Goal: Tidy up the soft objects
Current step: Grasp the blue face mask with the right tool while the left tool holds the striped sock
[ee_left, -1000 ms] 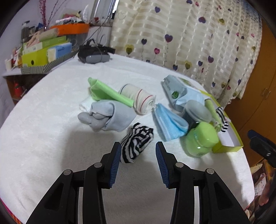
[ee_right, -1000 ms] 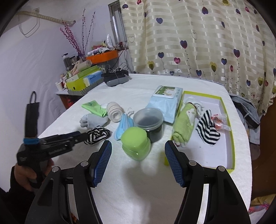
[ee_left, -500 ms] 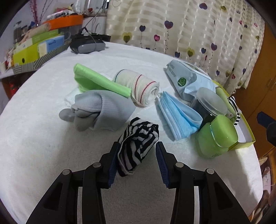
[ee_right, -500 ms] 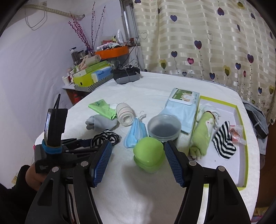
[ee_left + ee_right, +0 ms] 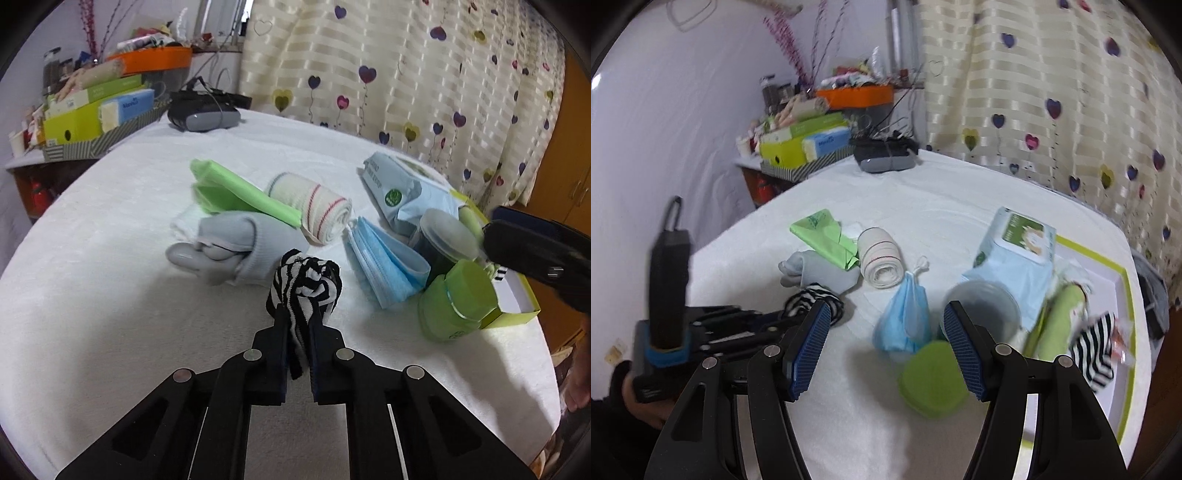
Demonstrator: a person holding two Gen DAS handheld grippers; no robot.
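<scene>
1. Left gripper point(image 5: 296, 334): its fingers are closing on the black-and-white striped rolled fabric sock point(image 5: 303, 286), which is already pinched between them. The sock's long axis runs along the fingers toward 12 o'clock.
2. The white cloth-covered tabletop point(image 5: 110, 302) lies beneath the sock; whether the sock has lifted off it I cannot tell.
3. The shallow white tray with a yellow-green rim point(image 5: 1123, 295) sits at about 2 o'clock from the sock.
4. Right gripper point(image 5: 886, 347): fingers spread wide, empty, nearer the tray.
</scene>
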